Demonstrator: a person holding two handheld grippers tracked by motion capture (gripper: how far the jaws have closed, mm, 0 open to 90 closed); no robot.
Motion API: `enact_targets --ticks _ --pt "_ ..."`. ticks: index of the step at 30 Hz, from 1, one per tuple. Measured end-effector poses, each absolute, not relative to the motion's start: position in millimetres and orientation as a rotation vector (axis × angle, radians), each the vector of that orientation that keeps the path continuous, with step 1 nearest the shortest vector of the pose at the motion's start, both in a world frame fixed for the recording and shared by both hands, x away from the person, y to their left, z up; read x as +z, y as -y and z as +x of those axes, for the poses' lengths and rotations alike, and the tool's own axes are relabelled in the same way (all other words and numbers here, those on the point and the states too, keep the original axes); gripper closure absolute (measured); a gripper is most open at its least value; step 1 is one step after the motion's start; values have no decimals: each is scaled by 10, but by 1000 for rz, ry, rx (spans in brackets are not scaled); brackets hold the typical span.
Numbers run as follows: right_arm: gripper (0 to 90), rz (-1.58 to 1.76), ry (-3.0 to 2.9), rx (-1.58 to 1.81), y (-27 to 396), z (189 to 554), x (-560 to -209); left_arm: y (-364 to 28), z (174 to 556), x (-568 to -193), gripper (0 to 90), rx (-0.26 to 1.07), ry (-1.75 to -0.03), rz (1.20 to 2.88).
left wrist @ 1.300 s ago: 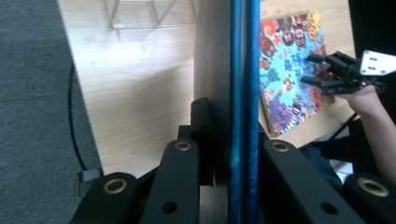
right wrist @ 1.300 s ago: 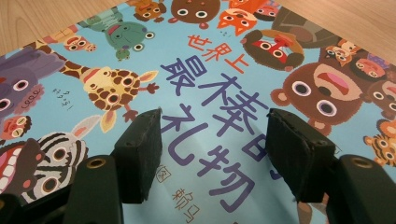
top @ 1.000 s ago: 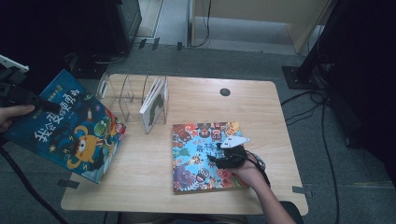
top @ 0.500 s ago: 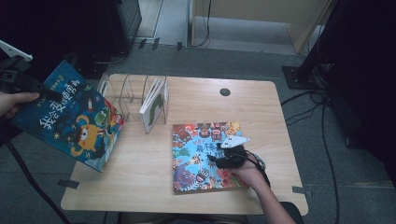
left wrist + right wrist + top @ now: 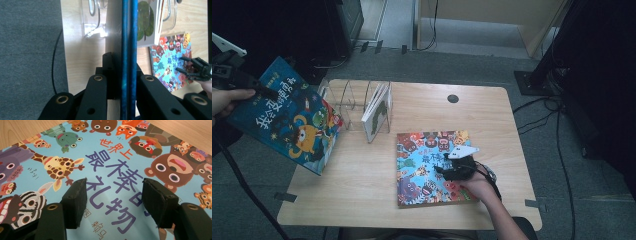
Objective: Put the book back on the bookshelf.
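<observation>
Left gripper: pinching the blue book, lifted off the counter's left edge.
Right gripper: spread, resting on the animal book near the front edge.
Rack: one book filed.
Left: likely two books to file.

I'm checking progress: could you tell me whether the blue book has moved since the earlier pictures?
Yes. The blue book, clamped in the left gripper, has drifted left and up, away from the wire rack.
</observation>
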State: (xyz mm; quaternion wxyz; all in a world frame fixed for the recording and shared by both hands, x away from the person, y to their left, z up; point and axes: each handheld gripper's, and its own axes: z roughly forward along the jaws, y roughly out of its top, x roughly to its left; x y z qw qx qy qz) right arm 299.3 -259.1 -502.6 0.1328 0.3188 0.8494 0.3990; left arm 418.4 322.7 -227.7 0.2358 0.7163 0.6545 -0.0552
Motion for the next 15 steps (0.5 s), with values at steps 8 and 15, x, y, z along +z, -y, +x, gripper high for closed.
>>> enact_targets --ticks 8,15 --pt "374 927 -2463 1158 2592 2993 -5026 -3217 4342 -2323 833 -147 -1814 1933" --pt "375 925 -2462 1156 2590 2991 -5027 -3187 4501 -2372 832 -126 -1832 1925"
